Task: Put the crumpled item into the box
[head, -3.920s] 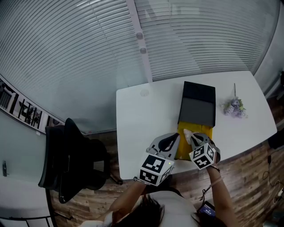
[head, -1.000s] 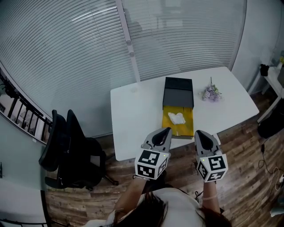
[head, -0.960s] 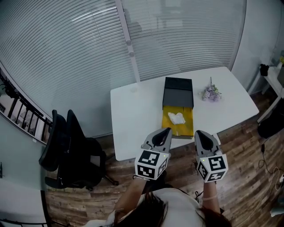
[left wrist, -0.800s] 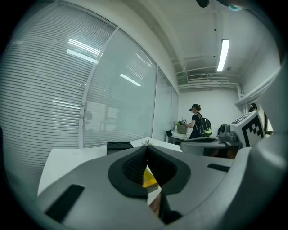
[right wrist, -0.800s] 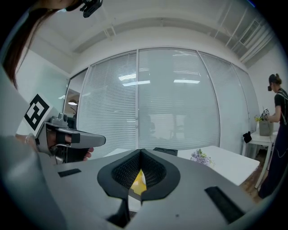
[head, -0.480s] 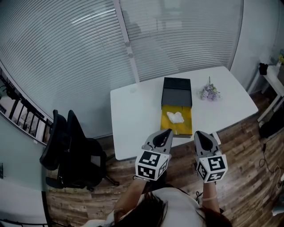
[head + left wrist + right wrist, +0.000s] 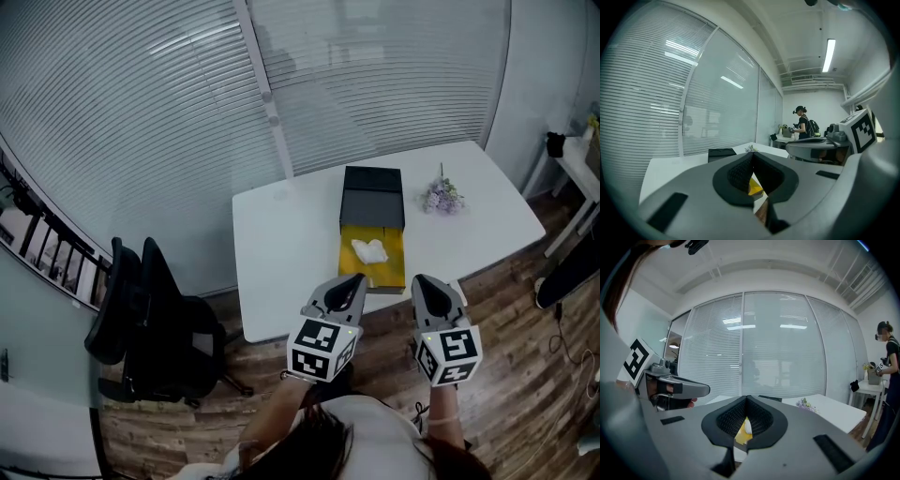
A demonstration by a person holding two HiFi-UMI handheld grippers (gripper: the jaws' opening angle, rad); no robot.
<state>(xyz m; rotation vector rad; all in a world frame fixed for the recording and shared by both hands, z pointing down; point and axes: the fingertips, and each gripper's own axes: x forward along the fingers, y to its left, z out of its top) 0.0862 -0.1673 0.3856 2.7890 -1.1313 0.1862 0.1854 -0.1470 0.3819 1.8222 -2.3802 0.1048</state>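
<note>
Job looks done imo: crumpled item (image 7: 370, 250) lies in the box (image 7: 390, 269), left hand-held gripper (image 7: 353, 278) and right hand-held gripper (image 7: 420, 280) both closed up empty, so maybe shut the lid (image 7: 372, 195) next.

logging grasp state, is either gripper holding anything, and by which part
Nothing: left gripper and right gripper are shut, empty; crumpled white paper lies in the yellow box.

The box (image 7: 393, 268) is yellow inside, its lid (image 7: 372, 197) black; the crumpled item (image 7: 369, 250) in it and the table (image 7: 281, 253) beneath are white; the flowers (image 7: 441, 197) beside the box are lilac.
</note>
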